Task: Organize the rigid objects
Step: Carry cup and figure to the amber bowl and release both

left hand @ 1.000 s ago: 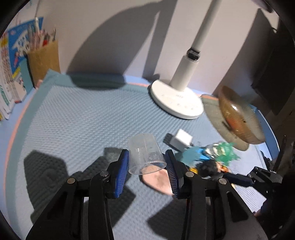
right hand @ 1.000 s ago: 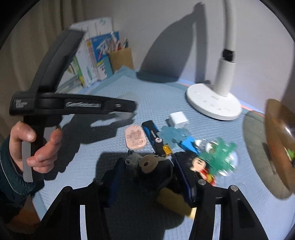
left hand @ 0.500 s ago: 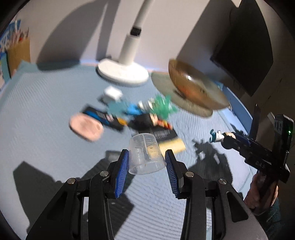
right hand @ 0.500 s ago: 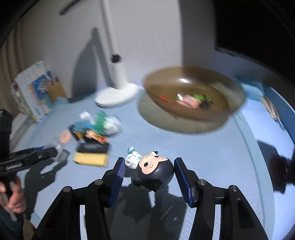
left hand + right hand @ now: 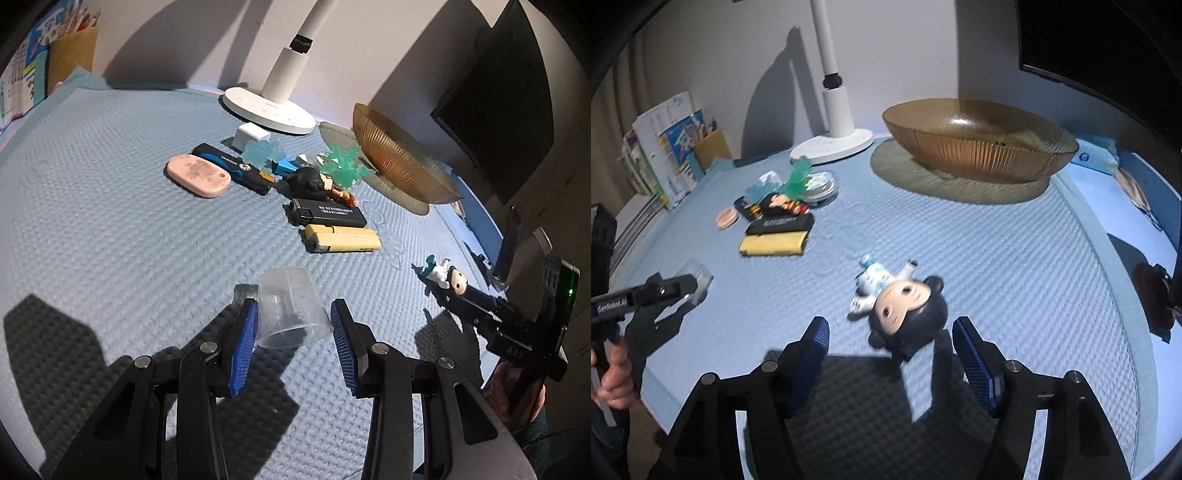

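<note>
Left gripper [image 5: 291, 325] jaws clamp cup [image 5: 290, 308] | right gripper [image 5: 890, 343] jaws opening, figurine [image 5: 901, 302] between

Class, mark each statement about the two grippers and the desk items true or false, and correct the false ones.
1. The left gripper holds a clear plastic cup. True.
2. The right gripper clamps the doll figurine. False: its jaws are opening, pads clear of it.
3. The black lighter lies beside the yellow lighter. True.
4. The amber bowl stands on the lamp base. False: it stands on the mat, beside it.
</note>
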